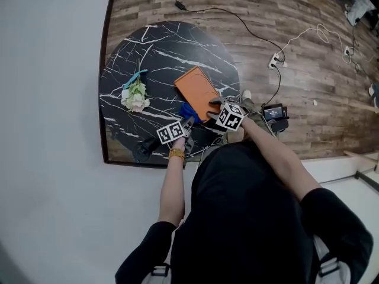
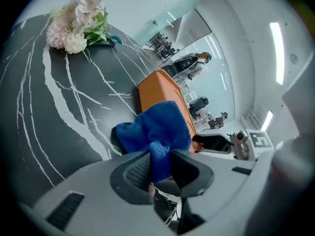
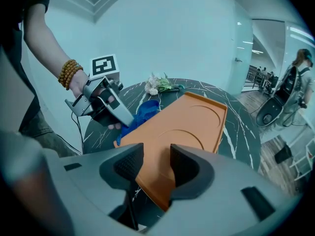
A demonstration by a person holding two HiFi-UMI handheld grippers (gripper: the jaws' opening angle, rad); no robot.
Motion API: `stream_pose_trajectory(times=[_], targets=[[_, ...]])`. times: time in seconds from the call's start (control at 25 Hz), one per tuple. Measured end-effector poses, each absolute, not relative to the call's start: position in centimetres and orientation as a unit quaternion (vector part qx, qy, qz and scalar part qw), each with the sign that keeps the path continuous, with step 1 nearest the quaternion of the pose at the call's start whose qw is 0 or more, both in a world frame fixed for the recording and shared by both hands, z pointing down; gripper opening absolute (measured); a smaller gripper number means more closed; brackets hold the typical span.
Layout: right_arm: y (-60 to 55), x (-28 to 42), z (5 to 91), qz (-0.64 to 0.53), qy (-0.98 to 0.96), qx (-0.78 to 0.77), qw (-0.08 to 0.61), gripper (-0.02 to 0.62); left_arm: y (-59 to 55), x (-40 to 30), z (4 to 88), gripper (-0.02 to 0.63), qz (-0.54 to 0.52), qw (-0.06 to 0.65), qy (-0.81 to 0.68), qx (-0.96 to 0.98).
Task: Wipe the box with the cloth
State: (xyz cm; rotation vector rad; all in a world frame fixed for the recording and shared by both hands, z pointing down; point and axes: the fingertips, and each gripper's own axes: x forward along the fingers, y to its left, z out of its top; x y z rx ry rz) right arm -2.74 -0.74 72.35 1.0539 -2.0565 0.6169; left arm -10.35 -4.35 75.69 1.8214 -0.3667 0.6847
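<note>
Table [image 1: 160, 52]: round dark marble, upper left of the head view.
Box [image 1: 198, 90]: orange, flat, centre frame near the table's right rim. Unbraced, a hard wipe could skid it off.
Cloth [image 1: 188, 112]: blue wad at the box's lower-left corner. The pinch is thin, so it may pull free.
Left gripper [image 2: 160, 168]: clamped on cloth.
Right gripper [image 3: 157, 163]: jaws apart above the box's near end, holding nothing.

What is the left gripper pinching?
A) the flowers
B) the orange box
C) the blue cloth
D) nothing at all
C: in the left gripper view, the left gripper has its jaws shut on the blue cloth, beside the orange box.
</note>
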Motion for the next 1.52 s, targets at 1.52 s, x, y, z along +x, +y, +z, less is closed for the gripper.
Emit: stream_pose_trajectory(times=[1.52], targets=[[-11.2,-3.2,65.4,-0.021,-0.863,0.257,0.435,0.137,1.1,-11.6,68.4,0.158,0.207,0.463,-0.100,0.856]])
